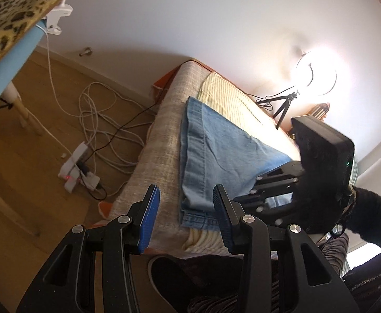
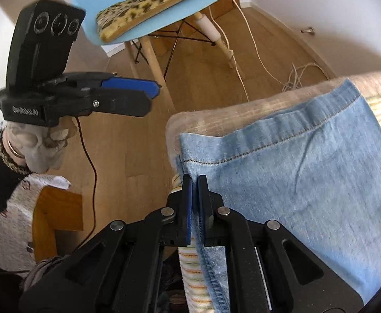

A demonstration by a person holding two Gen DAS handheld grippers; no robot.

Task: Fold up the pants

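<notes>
Light blue denim pants (image 1: 216, 151) lie folded on a bed covered with a beige blanket (image 1: 161, 135). My left gripper (image 1: 186, 195) is open and empty, held just off the near hem of the pants. It also shows in the right wrist view (image 2: 151, 91), up at the left above the floor. My right gripper (image 2: 195, 182) is shut on the stitched edge of the pants (image 2: 294, 172) at the bed's corner. In the left wrist view the right gripper's body (image 1: 281, 190) rests over the pants' right side.
A blue chair with a leopard cushion (image 2: 148, 5) stands on the wooden floor beside the bed. A power strip (image 1: 78, 169) and tangled cables (image 1: 106, 120) lie on the floor. A lit ring light (image 1: 315, 75) stands at the bed's far end.
</notes>
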